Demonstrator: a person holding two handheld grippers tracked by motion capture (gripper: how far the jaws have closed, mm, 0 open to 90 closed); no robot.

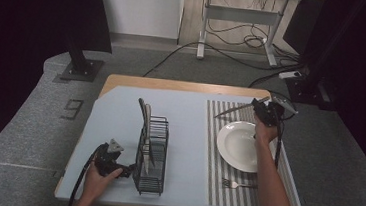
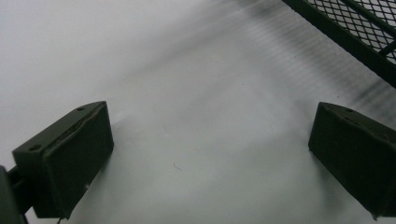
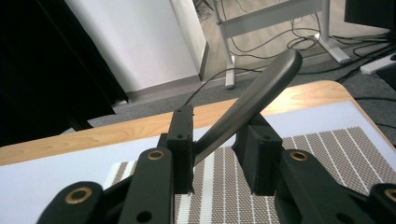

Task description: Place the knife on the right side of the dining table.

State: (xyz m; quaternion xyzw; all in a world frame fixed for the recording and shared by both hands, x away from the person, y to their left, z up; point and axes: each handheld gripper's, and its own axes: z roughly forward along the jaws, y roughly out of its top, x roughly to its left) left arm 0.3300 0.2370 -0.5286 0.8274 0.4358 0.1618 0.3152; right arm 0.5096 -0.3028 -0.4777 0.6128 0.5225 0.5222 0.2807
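A dark-handled knife (image 1: 233,109) slants over the far edge of the striped placemat (image 1: 212,186), with its tip low toward the mat. Its handle (image 3: 261,88) lies between the jaws of my right gripper (image 1: 262,110), leaning on the left jaw with a gap to the right jaw. That gripper (image 3: 218,119) stands open just beyond the white plate (image 1: 237,145). A fork (image 1: 236,184) lies on the mat in front of the plate. My left gripper (image 1: 127,171) rests open on the table beside the black wire rack (image 1: 152,155), with nothing between its fingers (image 2: 70,158).
The rack (image 2: 345,32) holds upright utensils (image 1: 145,117) near the table's (image 1: 188,133) middle left. Beyond the far edge are grey carpet, cables and a desk frame (image 1: 238,17). Black stands flank the table on both sides.
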